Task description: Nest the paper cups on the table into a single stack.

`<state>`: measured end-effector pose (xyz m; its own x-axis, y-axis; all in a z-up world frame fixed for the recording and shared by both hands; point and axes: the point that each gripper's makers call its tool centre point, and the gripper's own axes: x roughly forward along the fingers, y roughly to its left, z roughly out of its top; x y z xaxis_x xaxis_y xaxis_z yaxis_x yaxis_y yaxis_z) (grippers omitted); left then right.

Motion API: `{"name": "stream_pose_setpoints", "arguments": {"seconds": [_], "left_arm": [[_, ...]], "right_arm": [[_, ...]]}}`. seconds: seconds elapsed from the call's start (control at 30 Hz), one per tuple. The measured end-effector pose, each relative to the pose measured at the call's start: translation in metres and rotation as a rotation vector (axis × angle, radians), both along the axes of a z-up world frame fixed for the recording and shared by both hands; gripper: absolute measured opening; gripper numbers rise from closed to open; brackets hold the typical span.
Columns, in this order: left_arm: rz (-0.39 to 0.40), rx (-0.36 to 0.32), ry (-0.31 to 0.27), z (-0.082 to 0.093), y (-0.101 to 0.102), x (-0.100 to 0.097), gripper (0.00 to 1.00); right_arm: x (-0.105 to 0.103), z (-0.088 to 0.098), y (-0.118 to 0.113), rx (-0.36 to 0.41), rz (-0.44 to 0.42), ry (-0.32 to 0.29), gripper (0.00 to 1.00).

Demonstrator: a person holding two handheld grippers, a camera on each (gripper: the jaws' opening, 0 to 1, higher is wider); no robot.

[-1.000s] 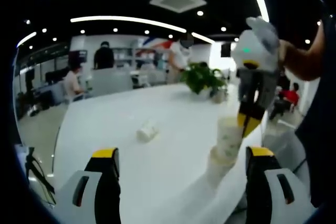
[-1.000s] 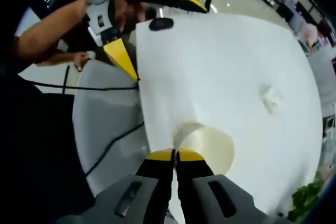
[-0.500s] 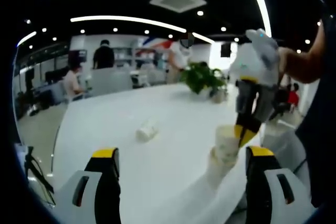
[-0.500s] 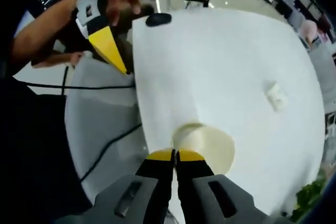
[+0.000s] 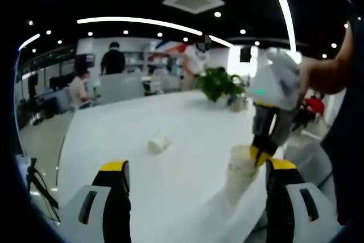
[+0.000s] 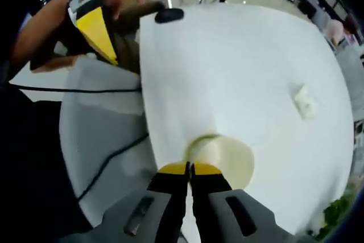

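Two cups nested so far: right gripper (image 6: 190,168), jaws pinched on the top cup's (image 5: 244,157) rim, seats it in the bottom cup (image 5: 236,179). Risk: stack tips off the near table (image 6: 239,72) edge. Left gripper (image 5: 196,166) spread, idle. Lying cup (image 5: 160,141) waits ahead-left; potted plant (image 5: 219,85) beyond.

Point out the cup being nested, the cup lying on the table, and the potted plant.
held paper cup (image 6: 224,157): right gripper view, inner wall.
tipped paper cup (image 5: 160,141): left gripper view, its side.
potted plant (image 5: 219,83): left gripper view, leaves.
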<state>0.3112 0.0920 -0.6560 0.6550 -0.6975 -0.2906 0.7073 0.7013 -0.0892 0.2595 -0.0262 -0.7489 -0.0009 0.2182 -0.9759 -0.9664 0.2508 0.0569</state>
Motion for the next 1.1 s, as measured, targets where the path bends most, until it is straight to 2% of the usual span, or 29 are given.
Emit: {"name": "stream_pose_setpoints", "arguments": {"seconds": [0.17, 0.43, 0.7, 0.87, 0.97, 1.07, 1.1], "left_arm": [[0.0, 0.001, 0.002, -0.001, 0.0, -0.001, 0.97], [-0.001, 0.002, 0.0, -0.001, -0.002, -0.001, 0.97], [-0.009, 0.001, -0.002, -0.001, -0.006, -0.001, 0.97], [-0.01, 0.006, 0.001, -0.002, -0.005, -0.002, 0.96], [-0.009, 0.006, 0.002, -0.002, -0.005, -0.003, 0.96], [-0.007, 0.01, 0.001, -0.002, -0.006, -0.003, 0.96], [-0.008, 0.009, 0.002, -0.002, -0.006, -0.003, 0.96]], "right_arm": [[-0.001, -0.005, -0.002, -0.005, 0.006, -0.008, 0.0], [0.008, -0.011, -0.007, -0.037, 0.031, -0.08, 0.0], [0.008, -0.017, -0.009, -0.021, 0.014, -0.069, 0.0], [0.01, -0.014, -0.011, -0.004, 0.02, -0.08, 0.0], [0.016, -0.012, -0.012, 0.016, 0.033, -0.109, 0.08], [0.015, -0.012, -0.015, 0.023, 0.032, -0.089, 0.12], [0.016, -0.011, -0.015, 0.042, 0.04, -0.091, 0.16]]}}
